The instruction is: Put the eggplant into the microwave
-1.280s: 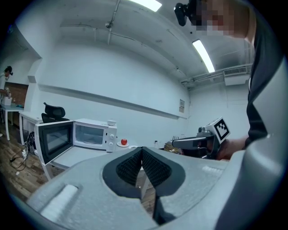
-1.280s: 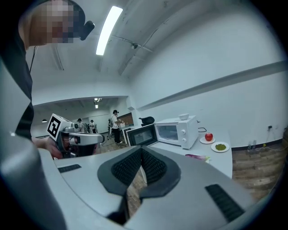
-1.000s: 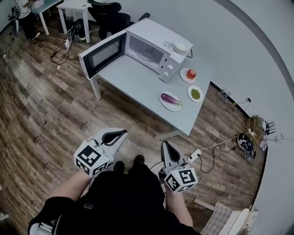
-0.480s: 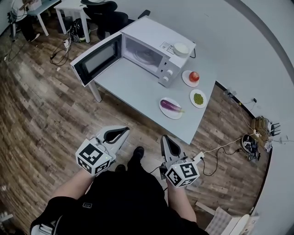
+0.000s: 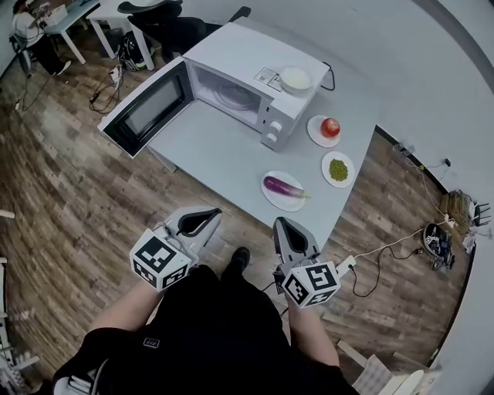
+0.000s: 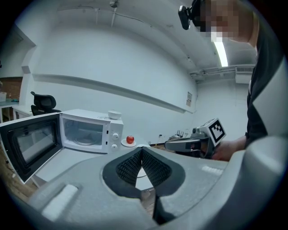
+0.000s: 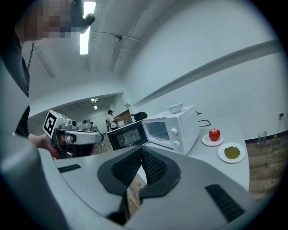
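A purple eggplant lies on a white plate near the front edge of the grey table. Behind it stands the white microwave, its door swung wide open to the left and its cavity empty. My left gripper and right gripper are held side by side over the wooden floor, short of the table, both shut and empty. In the left gripper view the left gripper has its pads touching; in the right gripper view the right gripper does too. The eggplant is hidden in both gripper views.
An apple on a small plate and a plate of green beans sit right of the microwave, and a white bowl rests on top of it. Cables and a power strip lie on the floor at right; an office chair stands behind.
Both grippers have moved forward towards the table, still shut. The table and microwave now sit nearer and lower in the head view.
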